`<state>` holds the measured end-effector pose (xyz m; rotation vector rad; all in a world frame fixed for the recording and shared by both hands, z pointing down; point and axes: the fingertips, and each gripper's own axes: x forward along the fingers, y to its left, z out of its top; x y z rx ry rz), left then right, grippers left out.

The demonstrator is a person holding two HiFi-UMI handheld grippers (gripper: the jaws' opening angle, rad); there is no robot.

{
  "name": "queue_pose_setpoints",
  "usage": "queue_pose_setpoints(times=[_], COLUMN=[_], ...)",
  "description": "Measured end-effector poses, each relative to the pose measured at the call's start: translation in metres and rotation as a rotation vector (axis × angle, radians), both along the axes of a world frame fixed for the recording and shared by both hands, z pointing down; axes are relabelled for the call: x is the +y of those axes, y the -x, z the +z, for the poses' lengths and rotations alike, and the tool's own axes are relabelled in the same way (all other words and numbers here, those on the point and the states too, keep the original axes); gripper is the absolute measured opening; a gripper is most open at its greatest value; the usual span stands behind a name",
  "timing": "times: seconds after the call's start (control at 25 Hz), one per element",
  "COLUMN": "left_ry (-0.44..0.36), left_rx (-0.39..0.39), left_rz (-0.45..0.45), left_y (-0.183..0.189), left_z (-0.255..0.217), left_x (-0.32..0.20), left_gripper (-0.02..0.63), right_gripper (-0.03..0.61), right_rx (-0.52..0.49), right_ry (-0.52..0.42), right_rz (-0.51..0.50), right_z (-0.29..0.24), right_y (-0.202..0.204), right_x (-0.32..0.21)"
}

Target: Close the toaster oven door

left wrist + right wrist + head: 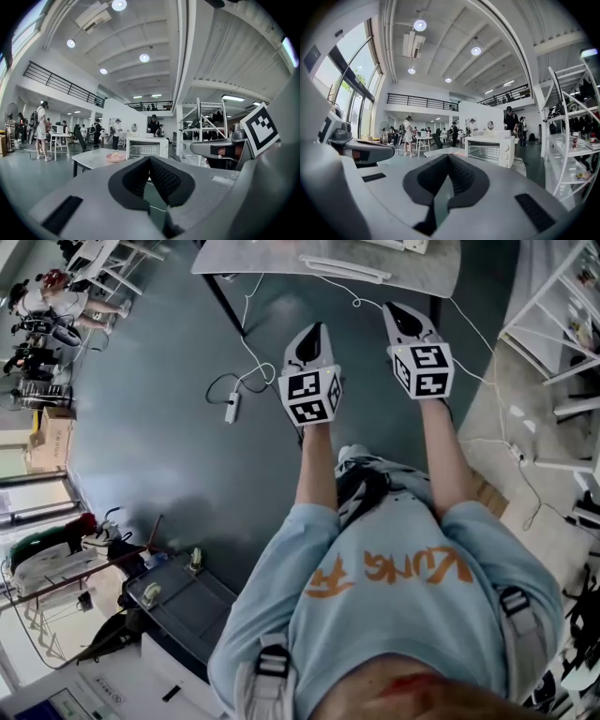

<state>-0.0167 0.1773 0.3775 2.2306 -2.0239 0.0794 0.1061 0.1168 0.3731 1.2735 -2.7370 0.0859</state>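
The white toaster oven [146,147] stands on a grey table [91,158] some way ahead, also in the right gripper view as the toaster oven [490,150] with its glass front and knobs facing me. From here I cannot tell how its door stands. My left gripper [150,159] is shut with nothing between its pads and points toward the oven. My right gripper [449,157] is shut and empty too. In the head view the left gripper [315,331] and right gripper [395,308] are held side by side over the floor, short of the table [281,259].
A pink plate [115,158] lies on the table left of the oven. White cables and a power strip [231,409] trail across the dark floor. A white shelf rack [569,150] stands at the right. Several people stand at tables in the background.
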Motion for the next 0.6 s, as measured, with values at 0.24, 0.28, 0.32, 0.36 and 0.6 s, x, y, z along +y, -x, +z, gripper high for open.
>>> queue_pose_setpoints(times=[0.24, 0.28, 0.32, 0.36, 0.6], left_ry=[0.007, 0.009, 0.01, 0.011, 0.02], left_rx=[-0.005, -0.002, 0.002, 0.005, 0.008], left_rz=[0.004, 0.005, 0.005, 0.004, 0.034], left_y=[0.011, 0.014, 0.016, 0.019, 0.029], left_z=[0.0, 0.001, 0.002, 0.004, 0.016], left_x=[-0.01, -0.013, -0.016, -0.021, -0.068], left_gripper=[0.003, 0.003, 0.003, 0.003, 0.003], right_gripper=[-0.003, -0.003, -0.003, -0.003, -0.003], right_rx=[-0.002, 0.004, 0.009, 0.012, 0.02], right_ry=[-0.007, 0.0, 0.001, -0.005, -0.021], right_rz=[-0.009, -0.008, -0.008, -0.007, 0.028], right_z=[-0.003, -0.001, 0.001, 0.002, 0.002], right_y=[0.013, 0.016, 0.017, 0.018, 0.022], right_x=[-0.008, -0.011, -0.015, -0.02, -0.067])
